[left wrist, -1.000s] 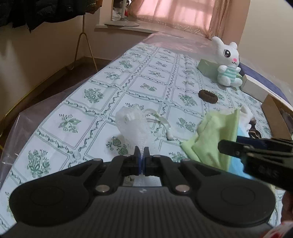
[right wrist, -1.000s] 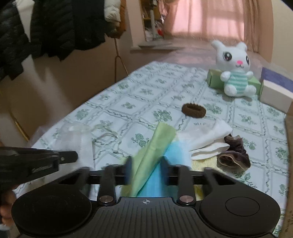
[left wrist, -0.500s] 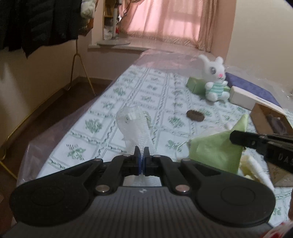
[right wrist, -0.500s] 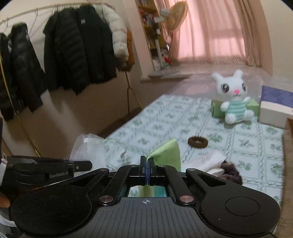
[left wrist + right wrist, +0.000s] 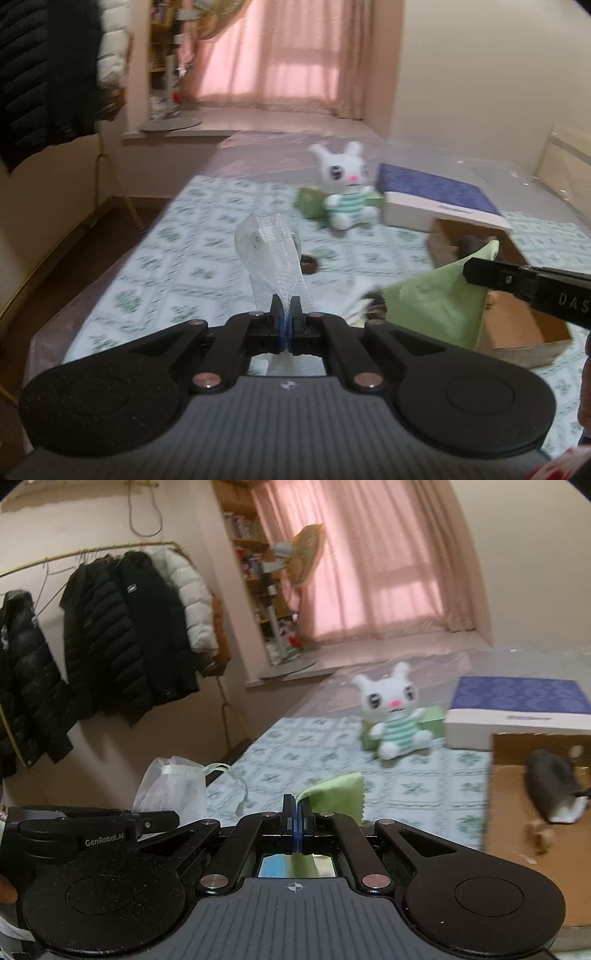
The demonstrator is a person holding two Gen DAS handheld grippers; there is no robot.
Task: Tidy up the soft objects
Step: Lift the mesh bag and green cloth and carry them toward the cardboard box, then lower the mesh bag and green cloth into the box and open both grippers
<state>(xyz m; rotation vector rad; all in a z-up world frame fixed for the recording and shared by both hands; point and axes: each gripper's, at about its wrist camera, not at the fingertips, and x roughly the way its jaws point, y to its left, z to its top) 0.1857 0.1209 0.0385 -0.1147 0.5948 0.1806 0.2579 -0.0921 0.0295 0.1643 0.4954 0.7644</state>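
My left gripper is shut on a white mesh pouch and holds it above the patterned table. The pouch also shows in the right wrist view, with its drawstring hanging. My right gripper is shut on a green cloth, lifted off the table; the cloth also shows in the left wrist view, with a blue cloth under it. A cardboard box lies to the right; in the right wrist view the box holds a dark soft item.
A white plush rabbit sits against a green box at the back. A blue-lidded white box lies beside it. A brown hair tie and white cloths lie on the table. Coats hang at the left.
Both grippers have risen and swung right, carrying the pouch and the green cloth higher above the table. The cardboard box has come into fuller view.
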